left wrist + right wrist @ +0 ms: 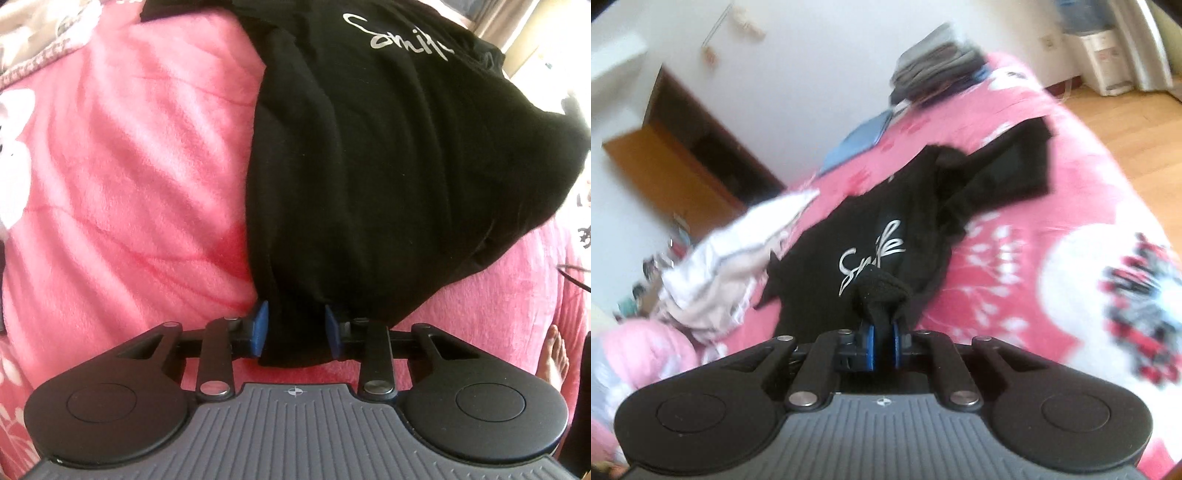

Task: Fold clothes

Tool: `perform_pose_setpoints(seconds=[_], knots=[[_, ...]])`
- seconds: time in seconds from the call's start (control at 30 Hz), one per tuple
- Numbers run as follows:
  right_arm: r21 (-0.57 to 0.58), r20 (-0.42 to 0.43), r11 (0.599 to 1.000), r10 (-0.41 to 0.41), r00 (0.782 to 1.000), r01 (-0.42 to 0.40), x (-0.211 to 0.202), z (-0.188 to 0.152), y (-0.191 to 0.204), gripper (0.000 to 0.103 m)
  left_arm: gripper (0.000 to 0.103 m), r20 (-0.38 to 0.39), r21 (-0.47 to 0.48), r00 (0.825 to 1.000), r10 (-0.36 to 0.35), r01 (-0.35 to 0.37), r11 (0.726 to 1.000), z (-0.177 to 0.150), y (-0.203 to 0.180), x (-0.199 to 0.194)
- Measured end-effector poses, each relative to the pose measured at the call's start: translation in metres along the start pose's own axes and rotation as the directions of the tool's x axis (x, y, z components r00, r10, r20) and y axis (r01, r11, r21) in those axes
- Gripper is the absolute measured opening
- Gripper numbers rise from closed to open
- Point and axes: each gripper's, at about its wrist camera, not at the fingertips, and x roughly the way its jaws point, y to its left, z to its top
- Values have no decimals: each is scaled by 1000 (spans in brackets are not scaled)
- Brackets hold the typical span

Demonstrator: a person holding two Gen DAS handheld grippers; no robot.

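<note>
— What have your jaws got right now?

— My left gripper [296, 328] has its blue pads [261, 326] set apart with a thick bunch of the black shirt [369, 166] filling the gap between them. The cloth touches both pads, so I judge it is clamped on the hem. My right gripper [881, 345] is nearly closed, pinching a narrow tuck of the same black shirt [875, 240], which puckers up just ahead of the pads.

— And where does the rest of it lie?

— Straight out from both jaws, spread over the pink blanket [129, 166] on the bed. From the left, the silver lettering [397, 38] sits far ahead. From the right, it lies just beyond the pinch, with a sleeve or flap bunched farther out to the right.

— How will it handle?

— Soft and light, I judge: limp knit that drapes, sags between two holds and drags on the plush blanket. It will not keep a crease unless laid flat. Edges and corners are the best places to hold, since a mid-panel pinch only gathers a lump.

— Anything nearby?

— Left of the right jaws, a crumpled white garment [731, 254]; far ahead, a stack of folded clothes [934, 62].
</note>
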Motion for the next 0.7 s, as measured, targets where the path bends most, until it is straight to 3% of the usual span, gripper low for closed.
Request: perform_pose_setpoints(seconds=[0.1,0.17,0.23,0.3,0.37,0.4,0.43,0.53,0.63,0.7], knots=[[35,-13,996,-80,997,81,-33,-13,-15,11,32,-11,10,1000,-7,7,1000,-2,2,-1],[44,-72,981,-183,980,187,-41,-27,-31,12,32,-14,7,1000,-13,13,1000,-2,4,-3],[48,-147,951,-295,944,305,-45,-40,-48,13,32,-15,3,1000,-19,19,1000,-2,6,-5],[25,-192,901,-421,887,433,-50,-48,-56,14,32,-16,-2,1000,-25,25,1000,-2,7,-7],[-69,-60,850,-526,849,522,-67,-45,-42,14,35,-17,-7,999,-31,31,1000,-3,9,-9],[-101,-4,840,-537,844,534,-72,-40,-33,14,38,-16,-11,999,-34,34,999,-3,8,-9],[-127,43,837,-532,846,533,-75,-34,-24,14,42,-15,-15,999,-37,37,999,-4,8,-9],[-247,95,870,-417,904,427,-64,-10,13,15,50,-3,-42,998,-55,55,998,-5,11,-13],[-372,48,890,-265,963,264,-34,5,52,23,53,10,-72,997,-74,74,995,-6,14,-16],[-441,-32,888,-160,987,130,-6,8,80,24,54,17,-89,996,-84,85,992,-14,20,-25]])
